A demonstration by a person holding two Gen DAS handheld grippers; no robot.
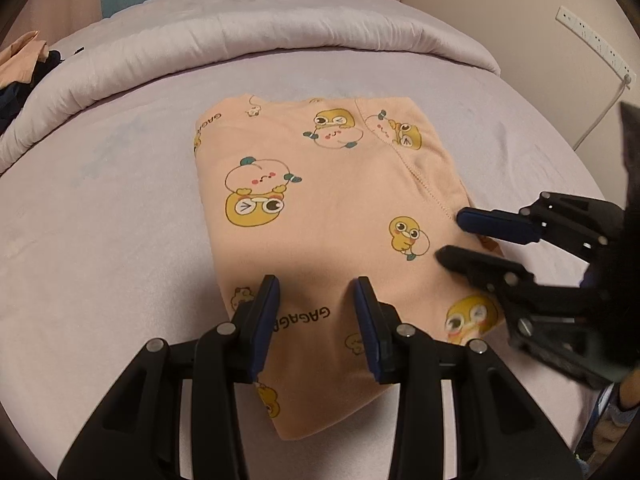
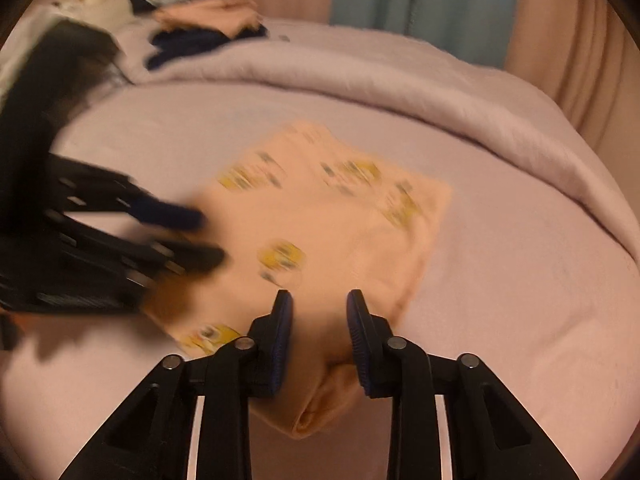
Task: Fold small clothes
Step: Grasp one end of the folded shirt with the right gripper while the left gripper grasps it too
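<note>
Both grippers (image 1: 316,288) (image 2: 319,300) gape over the garment (image 1: 340,200); only left view sharp.

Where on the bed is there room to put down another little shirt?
Bare sheet lies left of the peach garment, between it and the rolled duvet. More lies to its right, toward the wall. It is crowded along the garment's near edge, where the left gripper and right gripper hover.
</note>
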